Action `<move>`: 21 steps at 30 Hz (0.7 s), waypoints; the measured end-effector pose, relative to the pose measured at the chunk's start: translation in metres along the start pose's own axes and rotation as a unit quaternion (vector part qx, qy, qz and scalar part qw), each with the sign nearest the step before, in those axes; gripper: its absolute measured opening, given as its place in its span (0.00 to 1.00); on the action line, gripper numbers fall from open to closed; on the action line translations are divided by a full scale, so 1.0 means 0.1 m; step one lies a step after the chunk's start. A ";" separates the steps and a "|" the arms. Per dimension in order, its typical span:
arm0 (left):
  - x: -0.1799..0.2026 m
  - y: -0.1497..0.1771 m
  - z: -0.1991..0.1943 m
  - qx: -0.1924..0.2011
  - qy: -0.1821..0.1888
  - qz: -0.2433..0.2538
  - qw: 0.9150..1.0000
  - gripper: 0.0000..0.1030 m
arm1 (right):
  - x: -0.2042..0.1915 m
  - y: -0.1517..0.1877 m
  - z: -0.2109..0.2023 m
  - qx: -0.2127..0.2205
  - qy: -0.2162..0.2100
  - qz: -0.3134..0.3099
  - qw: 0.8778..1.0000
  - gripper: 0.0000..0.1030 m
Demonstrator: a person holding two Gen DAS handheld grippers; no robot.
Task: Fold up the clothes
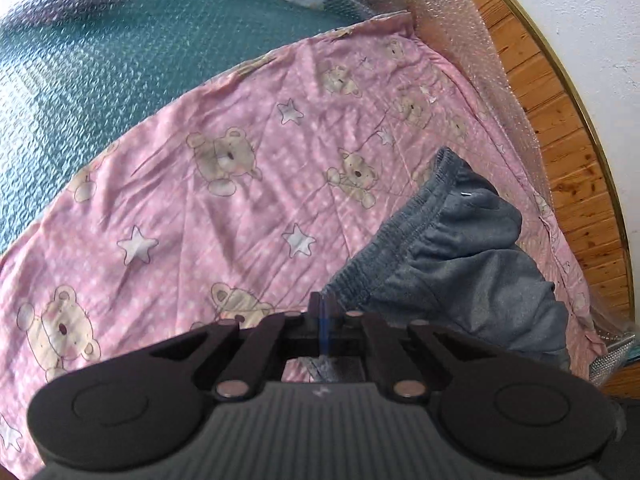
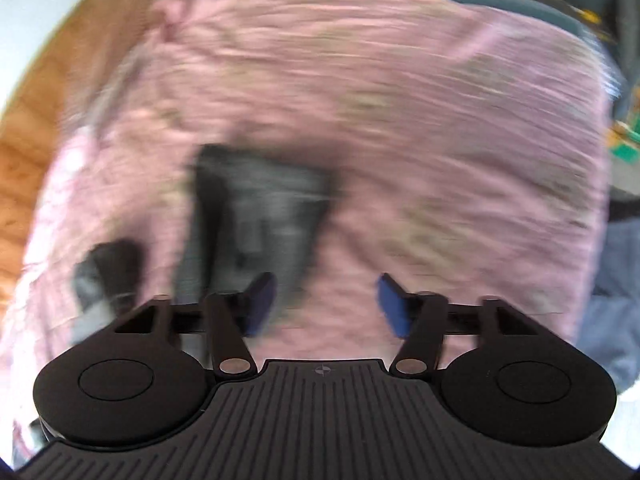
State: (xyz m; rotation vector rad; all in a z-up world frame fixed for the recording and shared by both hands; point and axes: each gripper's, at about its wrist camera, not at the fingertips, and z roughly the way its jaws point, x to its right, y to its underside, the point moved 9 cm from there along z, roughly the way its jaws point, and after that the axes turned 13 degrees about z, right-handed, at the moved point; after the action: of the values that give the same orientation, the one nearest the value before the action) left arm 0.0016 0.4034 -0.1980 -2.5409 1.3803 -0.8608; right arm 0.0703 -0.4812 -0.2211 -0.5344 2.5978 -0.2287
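Note:
A grey garment (image 1: 460,256) with a ribbed elastic waistband lies bunched on the right of a pink sheet (image 1: 240,200) printed with bears and stars. My left gripper (image 1: 323,312) is shut on the near end of that waistband, and a bit of grey cloth shows under the closed fingers. In the blurred right wrist view the same grey garment (image 2: 260,216) lies on the pink sheet (image 2: 440,120), ahead and left of my right gripper (image 2: 326,306). The right gripper is open, its blue pads (image 2: 394,310) wide apart over bare sheet.
A teal mat under bubble wrap (image 1: 120,60) lies beyond the sheet's far edge. Wooden floor (image 1: 568,160) and a white wall (image 1: 580,20) border the right side. A dark blurred shape (image 2: 108,276) sits left of the garment. Blue-grey cloth (image 2: 616,280) shows at the right edge.

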 end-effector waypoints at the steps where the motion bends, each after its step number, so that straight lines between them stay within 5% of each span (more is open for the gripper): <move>1: 0.02 -0.03 0.01 0.001 0.004 0.004 1.000 0.00 | -0.16 0.05 0.05 -0.005 -0.008 -0.012 1.000 0.82; 6: 0.30 -0.08 0.15 -0.022 0.020 0.047 0.998 0.05 | -0.78 0.18 0.41 -0.012 0.008 -0.084 0.996 0.84; 9: 0.36 0.01 0.23 -0.035 -0.017 0.059 0.998 0.27 | -0.95 0.20 0.72 -0.003 0.050 -0.119 0.992 0.77; 10: 0.35 0.06 0.25 -0.036 -0.028 0.055 0.997 0.32 | -0.99 0.21 0.81 -0.002 0.059 -0.133 0.989 0.69; 12: 0.33 0.16 0.29 -0.041 -0.045 0.045 0.997 0.52 | -1.06 0.22 0.95 0.001 0.075 -0.167 0.983 0.17; 13: 0.32 0.22 0.32 -0.046 -0.044 0.035 0.997 0.54 | -1.10 0.20 0.94 0.008 0.076 -0.182 0.980 0.12; 14: 0.31 0.28 0.33 -0.051 -0.041 0.025 0.998 0.54 | -1.17 0.18 0.89 0.015 0.062 -0.192 0.979 0.00; 18: 0.33 0.43 0.33 -0.056 -0.033 0.010 0.998 0.58 | -1.43 -0.09 -0.12 0.093 -0.062 -0.157 0.981 0.00; 21: 0.27 0.53 0.34 -0.057 -0.028 -0.012 0.998 0.65 | -1.12 -0.27 -0.76 0.139 -0.086 -0.107 0.981 0.00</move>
State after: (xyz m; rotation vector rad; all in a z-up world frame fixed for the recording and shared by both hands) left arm -0.0074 0.3460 -0.2338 -2.6477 1.4247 -0.7279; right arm 0.1332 -0.4550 -0.1014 -0.6983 2.2908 -0.5813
